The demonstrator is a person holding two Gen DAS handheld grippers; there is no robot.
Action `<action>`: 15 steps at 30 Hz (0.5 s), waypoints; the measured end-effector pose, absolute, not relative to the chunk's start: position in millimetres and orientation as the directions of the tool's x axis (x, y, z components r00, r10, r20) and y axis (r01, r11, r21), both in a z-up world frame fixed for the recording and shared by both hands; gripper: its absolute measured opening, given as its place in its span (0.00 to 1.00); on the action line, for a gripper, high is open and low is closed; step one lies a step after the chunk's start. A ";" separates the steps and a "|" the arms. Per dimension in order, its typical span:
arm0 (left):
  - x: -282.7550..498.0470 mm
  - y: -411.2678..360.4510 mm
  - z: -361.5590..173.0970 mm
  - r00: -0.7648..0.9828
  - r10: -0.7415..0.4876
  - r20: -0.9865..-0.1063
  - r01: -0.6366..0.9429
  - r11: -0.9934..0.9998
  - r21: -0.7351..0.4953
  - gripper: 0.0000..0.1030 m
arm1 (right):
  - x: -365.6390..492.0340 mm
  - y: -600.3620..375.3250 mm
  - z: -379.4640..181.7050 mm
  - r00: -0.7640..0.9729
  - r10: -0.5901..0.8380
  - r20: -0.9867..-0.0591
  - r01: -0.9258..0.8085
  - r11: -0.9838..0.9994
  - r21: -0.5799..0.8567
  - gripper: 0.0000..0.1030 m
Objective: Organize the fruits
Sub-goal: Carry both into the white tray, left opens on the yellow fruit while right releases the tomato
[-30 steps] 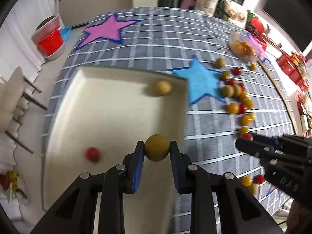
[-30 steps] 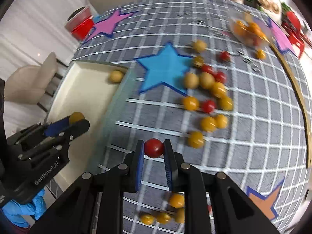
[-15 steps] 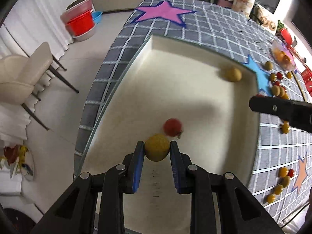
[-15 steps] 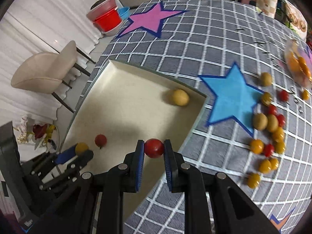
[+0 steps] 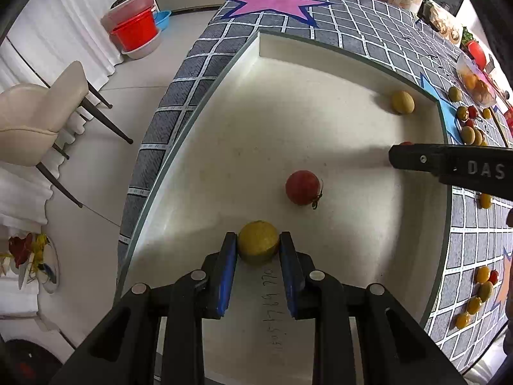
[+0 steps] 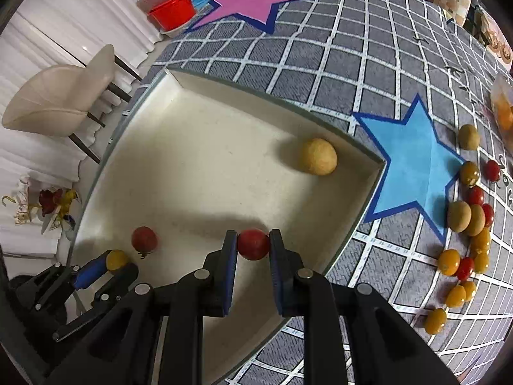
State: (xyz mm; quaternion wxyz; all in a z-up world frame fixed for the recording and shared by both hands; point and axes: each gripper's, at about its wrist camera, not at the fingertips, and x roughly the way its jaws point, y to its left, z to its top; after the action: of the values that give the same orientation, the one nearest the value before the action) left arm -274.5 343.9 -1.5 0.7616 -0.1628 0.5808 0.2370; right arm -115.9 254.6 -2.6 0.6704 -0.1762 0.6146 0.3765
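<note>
My left gripper (image 5: 258,246) is shut on a yellow-green round fruit (image 5: 258,241) low over the near part of the cream tray (image 5: 243,102). My right gripper (image 6: 253,244) is shut on a red cherry tomato (image 6: 253,243) above the tray (image 6: 205,166). In the tray lie a red cherry tomato (image 5: 302,187), also shown in the right wrist view (image 6: 144,239), and a tan round fruit (image 5: 402,102) in the far right corner (image 6: 318,156). The right gripper (image 5: 449,163) enters from the right in the left wrist view; the left gripper (image 6: 117,261) shows at lower left in the right wrist view.
Several loose yellow, tan and red fruits (image 6: 465,221) lie on the grey checked tablecloth (image 6: 320,64) right of a blue star (image 6: 413,163). A plastic bag of orange fruit (image 5: 477,80) sits far right. A beige chair (image 5: 38,112) and red tubs (image 5: 134,32) stand off the table.
Both grippers have moved left over the tray with their fruits still held. The left gripper has gone lower towards the tray floor, close to the lying red tomato.
</note>
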 end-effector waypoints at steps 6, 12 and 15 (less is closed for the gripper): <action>-270.6 345.6 -2.2 0.214 0.181 -0.960 -0.538 0.842 0.039 0.72 | -116.5 257.6 -5.2 -0.027 0.280 -0.959 -0.725 0.655 0.212 0.21; -271.6 343.5 -2.9 0.205 0.183 -0.962 -0.539 0.841 0.045 0.74 | -116.0 258.2 -5.0 -0.038 0.287 -0.957 -0.722 0.654 0.225 0.26; -271.9 341.9 -2.5 0.198 0.181 -0.963 -0.533 0.845 0.049 0.74 | -115.9 258.5 -2.3 -0.070 0.315 -0.946 -0.720 0.641 0.267 0.55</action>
State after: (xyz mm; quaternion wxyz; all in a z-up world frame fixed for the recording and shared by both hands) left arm -271.9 341.9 -2.5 0.7594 -0.1495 0.5879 0.2352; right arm -115.9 258.5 -2.3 0.6620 -0.1635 0.6183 0.3908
